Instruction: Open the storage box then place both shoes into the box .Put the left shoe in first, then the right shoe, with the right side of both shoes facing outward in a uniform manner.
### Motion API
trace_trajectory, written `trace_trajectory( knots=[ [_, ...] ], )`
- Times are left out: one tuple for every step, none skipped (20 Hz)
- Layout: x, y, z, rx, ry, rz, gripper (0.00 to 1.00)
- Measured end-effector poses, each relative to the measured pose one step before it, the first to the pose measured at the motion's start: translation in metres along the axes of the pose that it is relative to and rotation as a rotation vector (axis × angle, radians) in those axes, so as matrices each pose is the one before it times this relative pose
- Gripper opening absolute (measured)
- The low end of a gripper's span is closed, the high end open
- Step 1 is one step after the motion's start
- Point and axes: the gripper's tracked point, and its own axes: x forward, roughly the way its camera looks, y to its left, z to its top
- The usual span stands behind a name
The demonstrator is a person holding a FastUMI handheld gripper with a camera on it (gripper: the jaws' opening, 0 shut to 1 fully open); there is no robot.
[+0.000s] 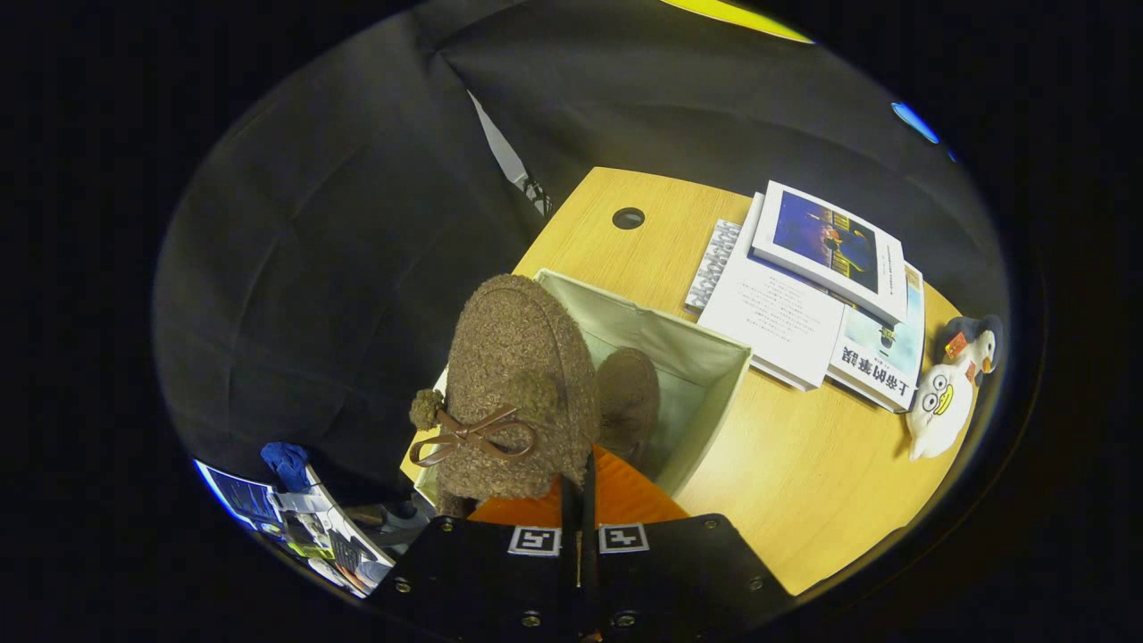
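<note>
Box (705, 357) open, one shoe (629, 397) inside — gripper (579, 487) pinches the second shoe (518, 384) above it, placing left.

We see the gripper (579, 487) at the bottom of the view; its body is a wide black plate with slanted sides, like a flat roof; small round silver screws sit along its edges and near the middle; two little square tags, white with black block patterns, sit side by side on top, one on each side of a thin dark slot; the two fingers run forward from the tags and sit tight together, with only a thin line between them.
</note>
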Motion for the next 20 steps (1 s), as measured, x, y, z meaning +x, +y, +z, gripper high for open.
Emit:
trace_trajectory(
  knots=[
    [-0.00022,0.00534,-0.00111,0.01614,-0.00171,0.02085,0.06],
    [-0.00199,0.00519,0.00022,0.01542,-0.00530,0.02963,0.13],
    [-0.00632,0.00557,0.00062,0.01040,-0.00471,0.02971,0.27],
    [-0.00133,0.00242,0.00200,-0.00464,-0.01402,0.01365,0.41],
    [-0.00557,-0.00248,0.00255,-0.01368,-0.02064,-0.00171,0.55],
    [-0.00283,-0.00143,0.00197,-0.01706,-0.02897,-0.00283,0.68],
    [-0.00754,-0.00175,0.00374,-0.01331,-0.02849,-0.00163,0.82],
    [-0.00736,0.00035,0.00151,-0.01160,-0.02849,0.00644,0.96],
    [-0.00970,-0.00209,0.00201,-0.00223,-0.02590,0.00728,0.96],
    [-0.01186,-0.00184,0.00132,0.00271,-0.02588,0.00558,0.96],
    [-0.01207,-0.00383,0.00133,0.00520,-0.02876,0.00466,0.96],
    [-0.01444,-0.00361,0.00220,0.00509,-0.03412,0.00092,0.96],
    [-0.01311,-0.00794,0.00313,0.00293,-0.03937,-0.00616,0.96],
    [-0.01432,-0.01090,0.00311,-0.00296,-0.04100,-0.01137,0.96],
    [-0.01379,-0.01208,0.00327,-0.00399,-0.04291,-0.01714,0.96],
    [-0.01377,-0.01242,0.00197,-0.00419,-0.03814,-0.01982,0.96],
    [-0.01327,-0.01129,0.00302,-0.00107,-0.03353,-0.01518,0.96],
    [-0.01327,-0.01067,0.00282,-0.00078,-0.03443,-0.01208,0.96],
    [-0.01279,-0.01179,0.00486,-0.00120,-0.03670,-0.01805,0.96],
    [-0.01569,-0.01262,0.00651,-0.00309,-0.04384,-0.02246,0.96]
  ],
)
